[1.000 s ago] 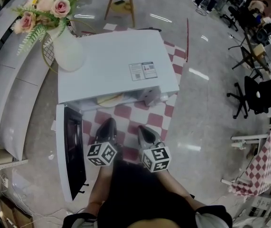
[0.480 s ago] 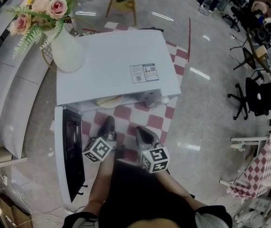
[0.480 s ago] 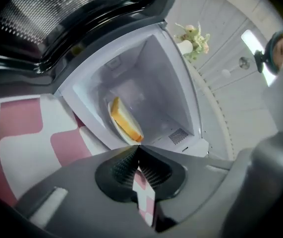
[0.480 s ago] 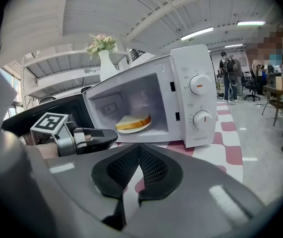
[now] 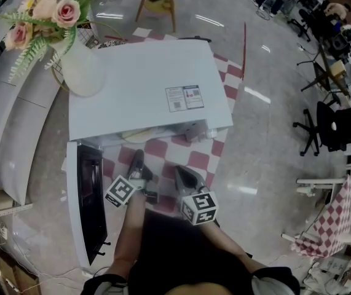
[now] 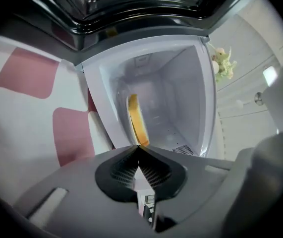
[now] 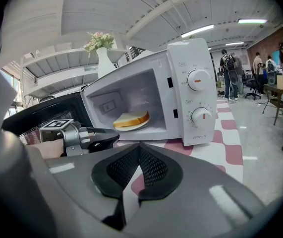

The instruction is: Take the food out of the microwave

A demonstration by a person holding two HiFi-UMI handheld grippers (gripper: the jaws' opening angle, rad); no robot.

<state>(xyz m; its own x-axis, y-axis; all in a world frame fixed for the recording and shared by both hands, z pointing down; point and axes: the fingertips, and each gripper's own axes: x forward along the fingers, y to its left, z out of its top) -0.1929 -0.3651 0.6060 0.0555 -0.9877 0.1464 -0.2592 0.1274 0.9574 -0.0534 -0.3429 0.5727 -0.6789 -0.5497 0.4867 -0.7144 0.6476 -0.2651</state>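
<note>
The food (image 7: 131, 118), a slice of bread on a pale plate, lay on the floor of the open microwave (image 7: 191, 78), with neither gripper touching it. At far left in the head view a white vase (image 5: 80, 72) of pink roses stood by the microwave's far left corner. The door (image 5: 88, 201) stood swung wide to the left, showing its dark window. Just right of the door, the left gripper (image 5: 139, 158) pointed at the cavity mouth, rolled to one side. Its jaws were pressed together with nothing between them, and its own view showed the bread edge-on just beyond the tips. The right gripper (image 5: 184, 176) hovered beside it over the red-and-white checked cloth (image 5: 190, 158), its jaws likewise closed and empty. Farther right, office chairs (image 5: 329, 125) stood on the shiny floor.
</note>
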